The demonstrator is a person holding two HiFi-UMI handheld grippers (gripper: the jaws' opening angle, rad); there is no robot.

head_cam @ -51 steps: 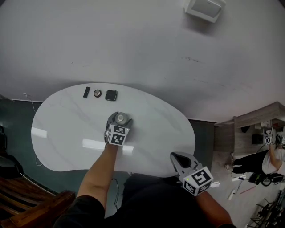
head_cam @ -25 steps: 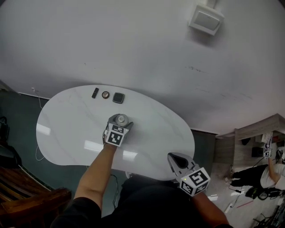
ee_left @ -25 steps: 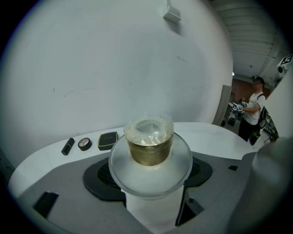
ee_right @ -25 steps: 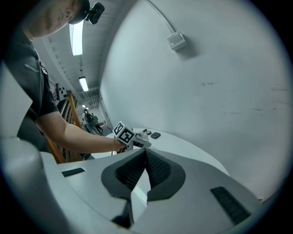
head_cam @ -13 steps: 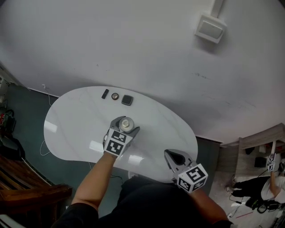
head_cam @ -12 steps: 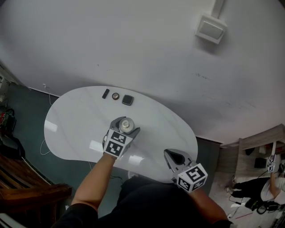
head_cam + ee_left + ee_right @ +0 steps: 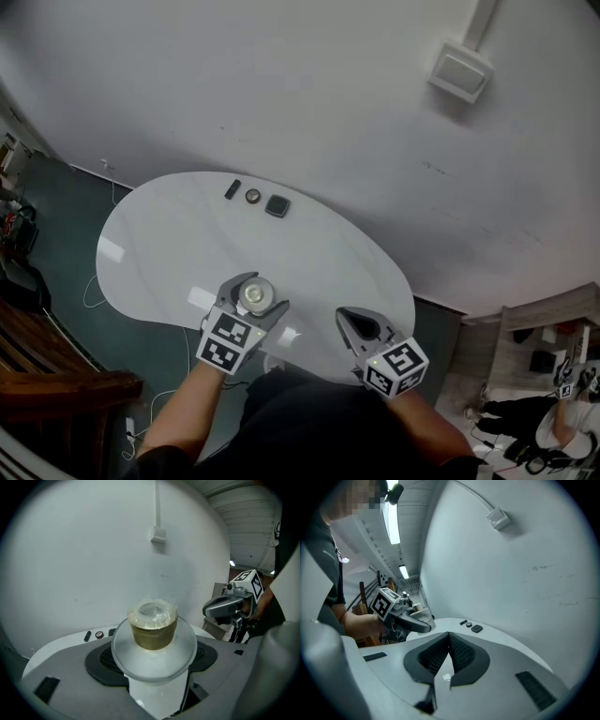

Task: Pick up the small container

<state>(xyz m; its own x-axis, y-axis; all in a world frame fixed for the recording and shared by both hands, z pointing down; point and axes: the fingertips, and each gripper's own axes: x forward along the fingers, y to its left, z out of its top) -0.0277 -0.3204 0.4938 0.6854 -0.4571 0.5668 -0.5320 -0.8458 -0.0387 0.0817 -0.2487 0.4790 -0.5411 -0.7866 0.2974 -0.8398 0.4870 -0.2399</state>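
The small container point(image 7: 153, 629) is a round clear tub with a wide rim and a tan inner cup. My left gripper point(image 7: 253, 298) is shut on the small container point(image 7: 255, 293) and holds it above the near edge of the white table point(image 7: 169, 244). The gripper view shows both jaws pressed against its lower body. My right gripper point(image 7: 358, 328) hovers at the table's near right edge, shut, with its pads touching and nothing between them point(image 7: 449, 657). From the right gripper view, the left gripper point(image 7: 401, 611) shows with the container.
Three small dark items lie in a row at the table's far edge: a slim bar point(image 7: 232, 188), a round disc point(image 7: 252, 196) and a square case point(image 7: 277, 205). A white wall box point(image 7: 461, 70) hangs behind. A wooden chair point(image 7: 56, 394) stands at the left.
My left gripper has drawn back toward me with the container, from mid-table to the near edge. The right gripper has shifted slightly left. The head view has swung.
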